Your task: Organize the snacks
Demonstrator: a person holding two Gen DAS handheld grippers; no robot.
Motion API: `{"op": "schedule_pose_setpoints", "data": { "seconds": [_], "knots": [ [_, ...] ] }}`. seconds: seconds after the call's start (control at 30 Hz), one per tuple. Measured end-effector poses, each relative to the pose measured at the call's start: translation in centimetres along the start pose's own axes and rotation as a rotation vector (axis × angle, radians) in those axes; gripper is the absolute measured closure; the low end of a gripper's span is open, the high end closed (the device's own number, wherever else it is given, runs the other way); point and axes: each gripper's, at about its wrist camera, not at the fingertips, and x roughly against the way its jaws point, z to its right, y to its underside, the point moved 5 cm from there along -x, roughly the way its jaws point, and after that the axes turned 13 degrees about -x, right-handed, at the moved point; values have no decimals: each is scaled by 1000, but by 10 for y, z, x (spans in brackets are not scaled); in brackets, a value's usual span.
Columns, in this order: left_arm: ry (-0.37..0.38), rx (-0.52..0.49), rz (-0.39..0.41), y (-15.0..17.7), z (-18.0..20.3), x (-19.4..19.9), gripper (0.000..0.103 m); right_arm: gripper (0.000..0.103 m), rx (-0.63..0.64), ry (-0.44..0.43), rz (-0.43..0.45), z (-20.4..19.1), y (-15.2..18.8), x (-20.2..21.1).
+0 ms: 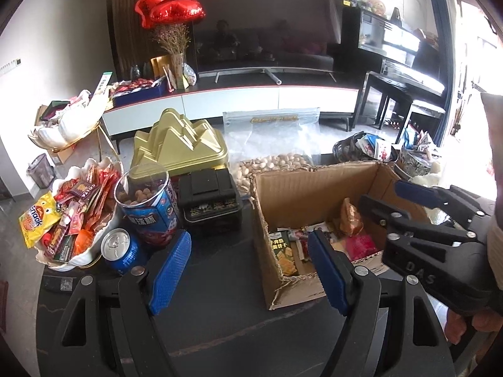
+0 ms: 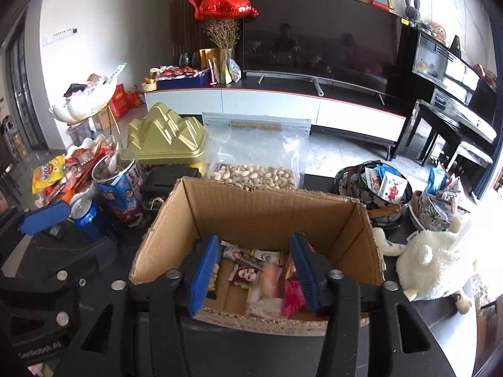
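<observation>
An open cardboard box [image 2: 267,210] sits on the dark table and holds several small snack packets [image 2: 245,271]. My right gripper [image 2: 254,270] hangs open over the box's near edge, with a blurred pale packet [image 2: 270,279] between and below its fingers, not gripped. The box also shows in the left wrist view [image 1: 301,194], with my right gripper [image 1: 393,201] over it. My left gripper [image 1: 248,270] is open and empty over the table, left of the box. A white shell-shaped dish [image 1: 91,251] heaped with snack packets stands at far left.
A blue can [image 1: 121,251], a blue snack tube [image 1: 147,207], a black case [image 1: 209,201], a gold tin [image 1: 179,144] and a bag of pistachios [image 2: 254,157] stand behind and left of the box. Patterned bowls [image 2: 374,188] and a white plush toy [image 2: 433,264] are to its right.
</observation>
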Motion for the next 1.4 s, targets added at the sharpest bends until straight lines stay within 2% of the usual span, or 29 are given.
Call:
{"op": "schedule_pose_setpoints", "data": {
  "seconds": [0.2, 0.37, 0.6, 0.8, 1.1, 1.4],
  "knots": [
    [-35, -10, 32, 3, 4, 18, 26, 39, -30, 21, 37, 10, 6, 22],
    [-67, -4, 88, 8, 10, 46, 20, 32, -48, 34, 78, 19, 16, 51],
    [-105, 13, 159, 25, 18, 87, 4, 23, -63, 53, 145, 30, 38, 99],
    [-145, -3, 203, 46, 30, 118, 0, 17, -78, 47, 193, 36, 62, 137],
    [-176, -14, 270, 76, 49, 161, 0, 15, -85, 63, 272, 44, 100, 181],
    [-177, -48, 297, 98, 71, 190, 0, 15, -107, 30, 287, 53, 130, 210]
  ]
}}
